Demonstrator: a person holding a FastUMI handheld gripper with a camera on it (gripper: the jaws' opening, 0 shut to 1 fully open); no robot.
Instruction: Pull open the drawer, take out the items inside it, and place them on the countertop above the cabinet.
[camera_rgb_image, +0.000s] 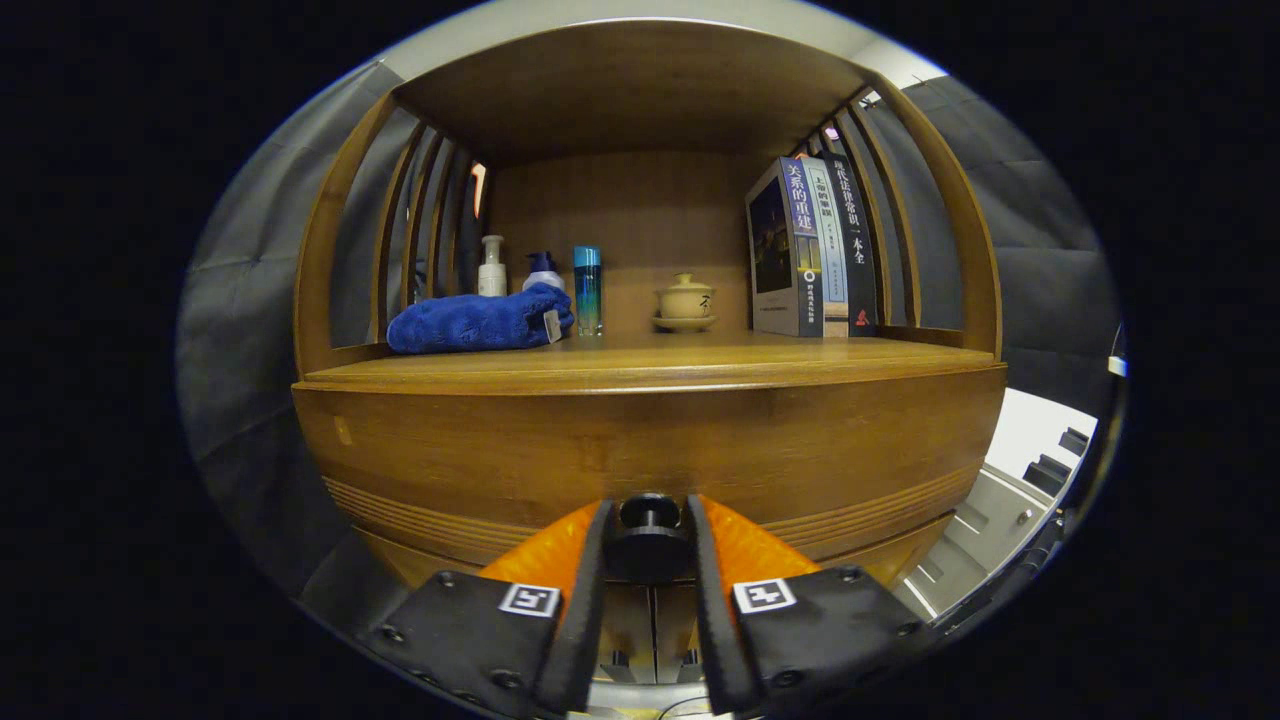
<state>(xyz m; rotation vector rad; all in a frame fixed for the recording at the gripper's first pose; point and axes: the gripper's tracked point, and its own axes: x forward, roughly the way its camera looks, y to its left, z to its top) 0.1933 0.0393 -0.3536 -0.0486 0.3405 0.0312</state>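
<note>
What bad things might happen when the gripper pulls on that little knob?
1. The gripper has both fingers against the small round drawer knob. A knob that small might slip out if the pull goes crooked.
2. The drawer front looks closed, so a hard yank could jolt the cabinet and wobble the lidded cup and tall bottle.
3. The blue towel and books already crowd the countertop.

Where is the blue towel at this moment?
In the gripper view, the blue towel lies on the countertop above the drawer, at its left end, in front of the white pump bottle and beside the blue bottle.
</note>
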